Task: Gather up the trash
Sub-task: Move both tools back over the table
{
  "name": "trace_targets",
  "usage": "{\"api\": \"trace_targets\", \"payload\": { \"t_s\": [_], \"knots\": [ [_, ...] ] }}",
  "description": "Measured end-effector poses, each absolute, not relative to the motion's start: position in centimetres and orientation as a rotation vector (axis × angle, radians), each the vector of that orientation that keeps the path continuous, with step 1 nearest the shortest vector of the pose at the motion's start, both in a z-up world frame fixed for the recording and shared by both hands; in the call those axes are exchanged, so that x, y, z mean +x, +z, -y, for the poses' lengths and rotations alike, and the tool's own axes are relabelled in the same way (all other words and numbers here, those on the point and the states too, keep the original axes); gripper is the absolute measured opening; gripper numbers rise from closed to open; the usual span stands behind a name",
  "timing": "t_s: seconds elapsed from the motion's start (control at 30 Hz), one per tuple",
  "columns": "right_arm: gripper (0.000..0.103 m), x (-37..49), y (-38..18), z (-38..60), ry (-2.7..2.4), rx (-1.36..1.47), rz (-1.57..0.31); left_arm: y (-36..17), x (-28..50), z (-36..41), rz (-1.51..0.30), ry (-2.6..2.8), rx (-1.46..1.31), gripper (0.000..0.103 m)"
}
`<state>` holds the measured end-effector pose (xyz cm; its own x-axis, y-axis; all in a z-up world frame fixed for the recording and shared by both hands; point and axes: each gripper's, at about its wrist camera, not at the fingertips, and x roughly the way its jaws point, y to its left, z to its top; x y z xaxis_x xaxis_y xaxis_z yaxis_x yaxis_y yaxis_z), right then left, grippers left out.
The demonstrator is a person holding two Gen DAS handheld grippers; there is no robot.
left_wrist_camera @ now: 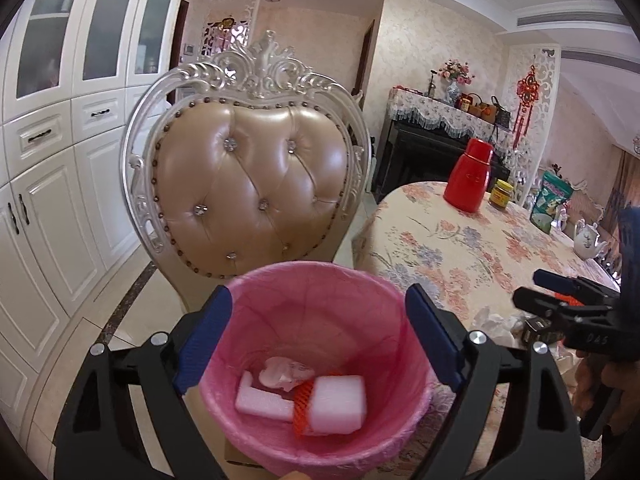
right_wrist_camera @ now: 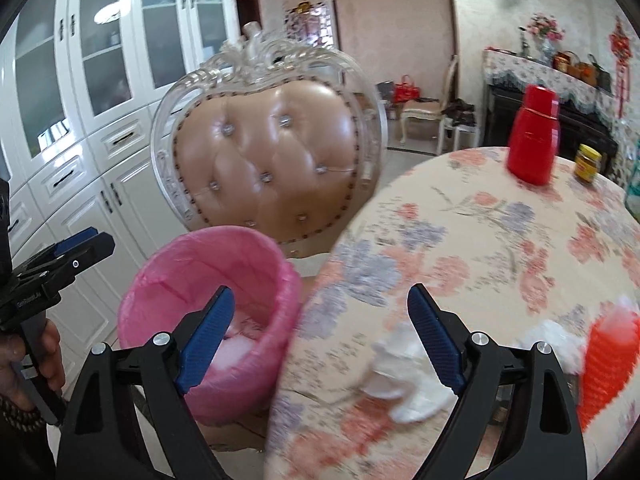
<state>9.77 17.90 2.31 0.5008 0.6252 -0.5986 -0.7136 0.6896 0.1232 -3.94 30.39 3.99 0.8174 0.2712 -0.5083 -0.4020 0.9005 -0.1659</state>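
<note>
A pink-lined trash bin [left_wrist_camera: 320, 360] stands beside the table and holds white foam blocks [left_wrist_camera: 340, 404], crumpled paper and an orange net. My left gripper [left_wrist_camera: 320, 344] is open and empty, hovering over the bin's mouth. My right gripper [right_wrist_camera: 320, 344] is open and empty above the table's edge; it also shows in the left wrist view [left_wrist_camera: 536, 292]. A crumpled white tissue [right_wrist_camera: 404, 376] lies on the floral tablecloth [right_wrist_camera: 480, 240] by the right finger. An orange foam net [right_wrist_camera: 608, 364] with white wadding lies further right. The bin also shows in the right wrist view [right_wrist_camera: 208, 284].
An ornate tufted chair [left_wrist_camera: 248, 192] stands behind the bin. A red thermos [left_wrist_camera: 472, 180], a yellow-lidded jar [left_wrist_camera: 500, 194], a green bag [left_wrist_camera: 550, 204] and a teapot [left_wrist_camera: 588, 240] stand on the table. White cabinets [left_wrist_camera: 52, 184] line the left wall.
</note>
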Motion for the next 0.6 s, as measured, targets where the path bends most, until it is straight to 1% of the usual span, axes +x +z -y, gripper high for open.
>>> {"api": "trace_targets", "payload": {
  "t_s": [0.6],
  "knots": [
    [0.084, 10.3, 0.7, -1.9, 0.545, -0.052, -0.681, 2.9, -0.6, -22.1, -0.518, 0.219, -0.232, 0.086]
  ]
}}
